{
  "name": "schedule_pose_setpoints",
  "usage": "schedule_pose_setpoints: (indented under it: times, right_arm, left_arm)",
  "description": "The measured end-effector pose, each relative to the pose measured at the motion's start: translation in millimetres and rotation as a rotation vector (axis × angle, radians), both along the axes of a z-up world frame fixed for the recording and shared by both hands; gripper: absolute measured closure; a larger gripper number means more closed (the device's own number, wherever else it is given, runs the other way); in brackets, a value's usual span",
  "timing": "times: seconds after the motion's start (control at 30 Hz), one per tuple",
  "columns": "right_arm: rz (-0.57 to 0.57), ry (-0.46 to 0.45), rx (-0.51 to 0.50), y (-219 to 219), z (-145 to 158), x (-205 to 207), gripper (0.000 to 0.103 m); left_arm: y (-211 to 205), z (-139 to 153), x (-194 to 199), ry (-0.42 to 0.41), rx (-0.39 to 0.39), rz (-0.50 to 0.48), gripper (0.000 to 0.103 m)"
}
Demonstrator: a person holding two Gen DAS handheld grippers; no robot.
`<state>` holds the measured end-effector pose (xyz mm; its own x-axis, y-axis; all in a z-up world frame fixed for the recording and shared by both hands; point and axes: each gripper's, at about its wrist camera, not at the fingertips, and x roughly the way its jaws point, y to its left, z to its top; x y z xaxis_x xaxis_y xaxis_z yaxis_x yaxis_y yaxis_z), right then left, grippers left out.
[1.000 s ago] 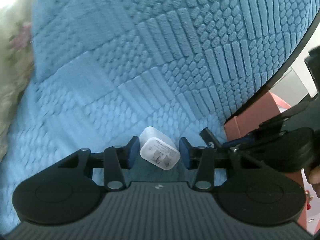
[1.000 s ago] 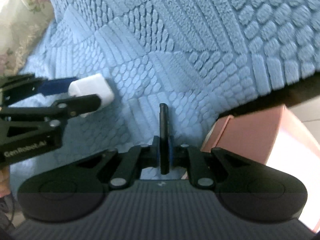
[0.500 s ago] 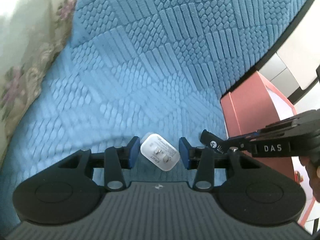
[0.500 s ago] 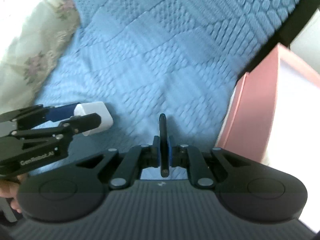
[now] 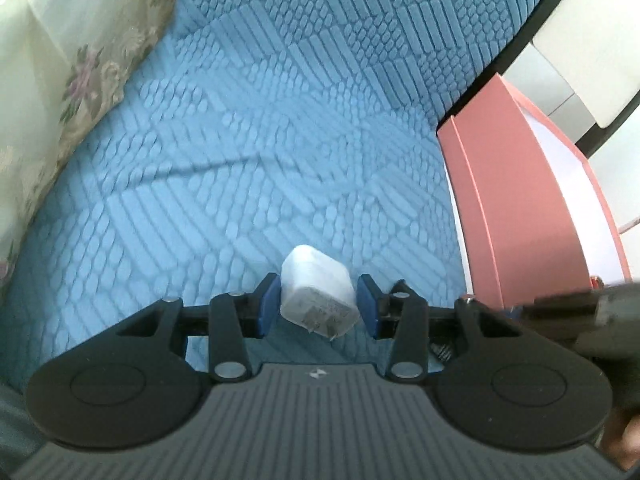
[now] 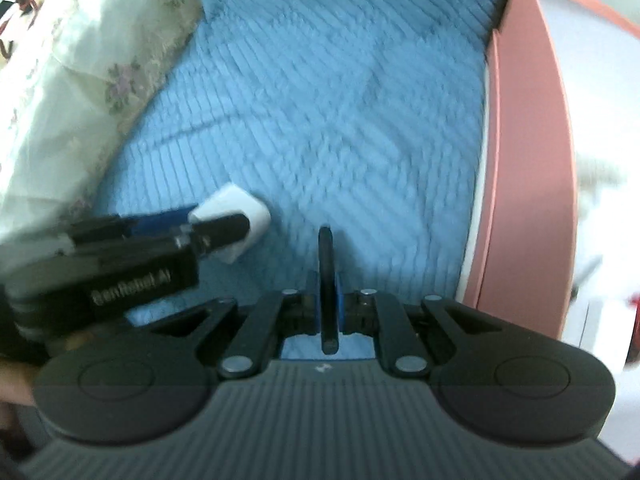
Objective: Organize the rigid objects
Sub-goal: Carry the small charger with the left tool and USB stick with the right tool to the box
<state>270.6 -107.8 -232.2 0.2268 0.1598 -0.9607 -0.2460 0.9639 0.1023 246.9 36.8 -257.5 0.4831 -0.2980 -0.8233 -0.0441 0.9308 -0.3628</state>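
Left hand-held gripper (image 5: 318, 304): clamped on a white charger block (image 5: 316, 294), blue pads (image 5: 267, 304) pressed on both sides, prongs turned toward the camera, carried above the blue quilted bed cover (image 5: 280, 120). Right hand-held gripper (image 6: 328, 306): pinched together on a thin flat black object (image 6: 327, 276), held edge-on, also above the cover. To the right, at the cover's edge, a pink box (image 6: 528, 160). At left, floral cream fabric (image 5: 72, 60).
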Motion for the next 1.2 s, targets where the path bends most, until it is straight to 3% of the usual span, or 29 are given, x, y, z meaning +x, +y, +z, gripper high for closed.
schedule_pose_setpoints:
  times: [0.23,0.73,0.97,1.2]
  right_arm:
    - [-0.059,-0.051,-0.01,-2,-15,-30,0.092]
    - [-0.046,-0.166,0.021,-4,-25,-31,0.089]
    - [-0.021,-0.204,-0.021,0,-25,-39,0.09]
    - [-0.008,-0.227,-0.017,-1,-14,-43,0.09]
  left_arm:
    - [-3,2,-6,0.026,-0.005,-0.002,0.055]
    - [-11,-1,-7,0.065,0.066,-0.087,0.049]
    - [-14,-7,-5,0.053,0.091,-0.113,0.049]
    - [-26,-13,-2,0.013,0.168,-0.155,0.051]
